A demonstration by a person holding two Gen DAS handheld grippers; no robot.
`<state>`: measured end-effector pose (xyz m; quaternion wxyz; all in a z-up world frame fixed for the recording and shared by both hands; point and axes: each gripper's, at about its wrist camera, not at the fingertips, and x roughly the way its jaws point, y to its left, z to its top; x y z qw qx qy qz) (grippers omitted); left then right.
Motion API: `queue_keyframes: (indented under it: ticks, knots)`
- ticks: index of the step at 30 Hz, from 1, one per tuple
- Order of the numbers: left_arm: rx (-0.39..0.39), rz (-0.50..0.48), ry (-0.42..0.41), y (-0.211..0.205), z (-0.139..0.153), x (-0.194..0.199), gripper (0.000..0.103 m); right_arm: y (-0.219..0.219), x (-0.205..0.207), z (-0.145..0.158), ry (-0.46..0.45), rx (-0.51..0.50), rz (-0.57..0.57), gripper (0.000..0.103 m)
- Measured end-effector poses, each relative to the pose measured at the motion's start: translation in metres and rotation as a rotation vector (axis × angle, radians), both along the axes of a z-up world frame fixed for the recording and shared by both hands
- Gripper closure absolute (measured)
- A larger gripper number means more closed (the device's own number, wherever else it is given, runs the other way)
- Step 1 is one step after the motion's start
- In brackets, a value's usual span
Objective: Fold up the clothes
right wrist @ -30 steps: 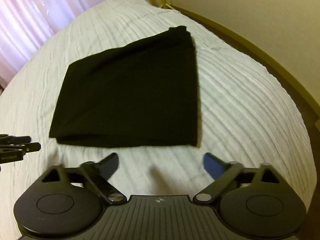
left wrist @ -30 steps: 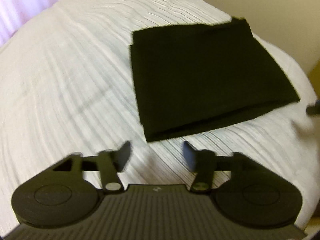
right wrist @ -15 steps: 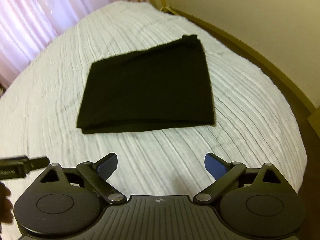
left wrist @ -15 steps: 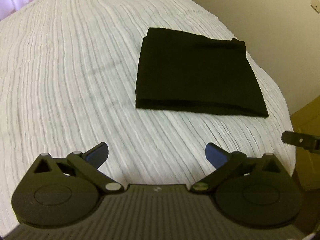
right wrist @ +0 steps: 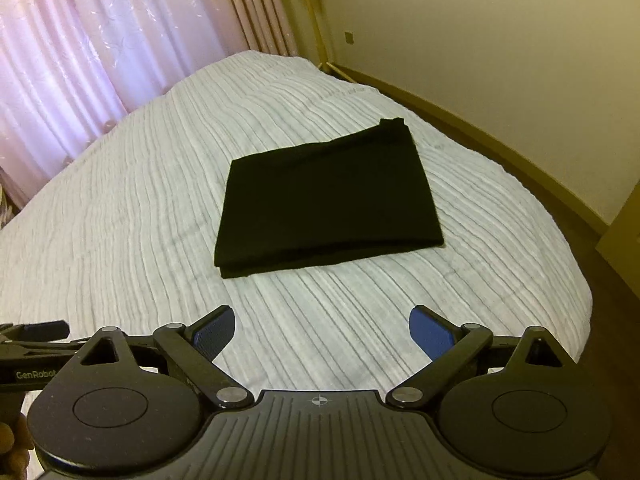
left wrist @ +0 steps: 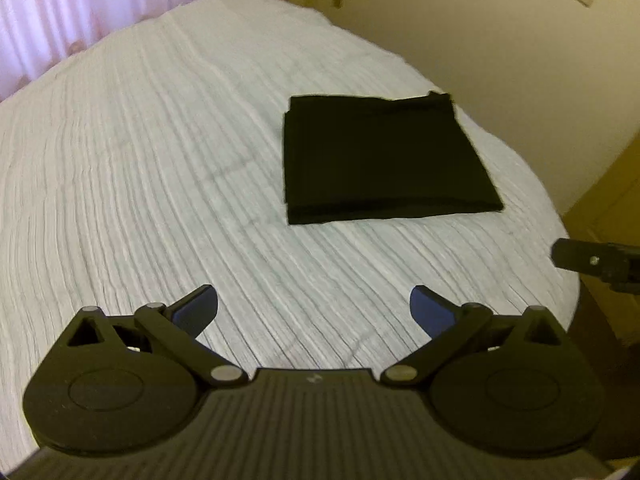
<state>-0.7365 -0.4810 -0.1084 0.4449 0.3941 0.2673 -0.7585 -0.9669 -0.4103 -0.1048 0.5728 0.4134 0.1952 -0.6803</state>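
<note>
While my left gripper (left wrist: 314,308) hangs over the white ribbed bed cover (left wrist: 140,184) with its fingers (left wrist: 196,308) spread wide and holding nothing, it stands farther from the cloth than it did a second ago, when those fingers were drawn closer together just short of the near edge. At centre, the black garment (left wrist: 384,160) lies flat on the bed (right wrist: 120,220) as a compact rectangle, toward the right side of the mattress and apart from both tools. Its near edge shows stacked layers, one lip set slightly under another, and its far right corner (right wrist: 394,124) ends in a small bunched tab; the top face is smooth, without visible wrinkles. To the right, my right gripper (right wrist: 322,330) has likewise drawn back and risen over the last second, so that more of the pink curtains (right wrist: 80,60) and the cream wall (right wrist: 480,40) now fall in view; its fingers (right wrist: 430,332) are also parted and empty. I judge from the two withdrawals and the tidy stack that the fold on this piece stands as the task wants it. Whether another fold is intended, the views do not settle. No other clothing shows on the bed.
</note>
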Motion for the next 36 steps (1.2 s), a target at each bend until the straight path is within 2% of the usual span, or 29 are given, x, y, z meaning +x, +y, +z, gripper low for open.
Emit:
queue_keyframes:
  ticks: [5, 14, 25, 36]
  knots:
    - [-0.05, -0.011, 0.003, 0.005, 0.01, 0.003, 0.003, 0.011, 0.01, 0.01, 0.016, -0.019, -0.017, 0.006]
    - [-0.054, -0.03, -0.01, 0.005, 0.009, -0.001, 0.003, 0.019, 0.011, 0.013, 0.038, -0.005, -0.045, 0.006]
    - [-0.04, -0.024, 0.014, 0.003, 0.007, -0.006, 0.002, 0.018, 0.01, 0.017, 0.065, -0.007, -0.043, 0.006]
    - [-0.064, -0.037, 0.012, 0.003, 0.009, -0.01, 0.002, 0.012, 0.012, 0.018, 0.073, -0.008, -0.031, 0.006]
